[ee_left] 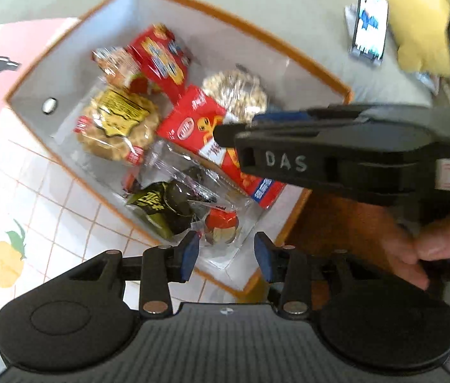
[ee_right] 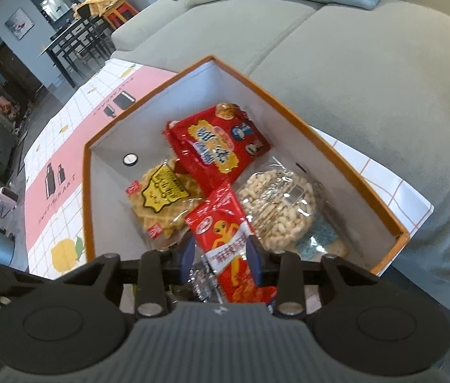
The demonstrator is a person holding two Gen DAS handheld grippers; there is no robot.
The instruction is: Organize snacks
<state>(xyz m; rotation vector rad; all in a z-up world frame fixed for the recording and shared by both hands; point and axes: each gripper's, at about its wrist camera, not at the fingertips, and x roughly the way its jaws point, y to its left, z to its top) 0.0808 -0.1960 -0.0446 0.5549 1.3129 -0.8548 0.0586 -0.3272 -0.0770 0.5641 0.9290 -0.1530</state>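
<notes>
Left hand-held gripper: released, blue-padded jaws apart over the near corner of the box, nothing pinched between them. Right hand-held gripper: also released, pads standing either side of a long red packet, a gap showing at the left pad. Black matte plastic on both, ribbed grey body behind.

Behind everything, grey-green fabric sofa, soft and wide. Below it, tabletop under a smooth cloth, pink band beside white grid with lemon prints.

On the cloth, open cardboard box: orange rim, plain white inner walls, rectangular, one metal rivet in a side wall. All snacks inside it, loosely piled:
- square glossy red foil pack with yellow lettering, propped toward the far corner;
- round puffed-rice cake, pale and knobbly, in clear film, right of centre;
- round golden waffle biscuit, grid-textured, yellow-and-black label, left side;
- long red packet, slanted across the middle, orange cartoon figure on it;
- dark green crinkled wrapper at the near end;
- small red round sweet in clear film, just beside the green one.
</notes>
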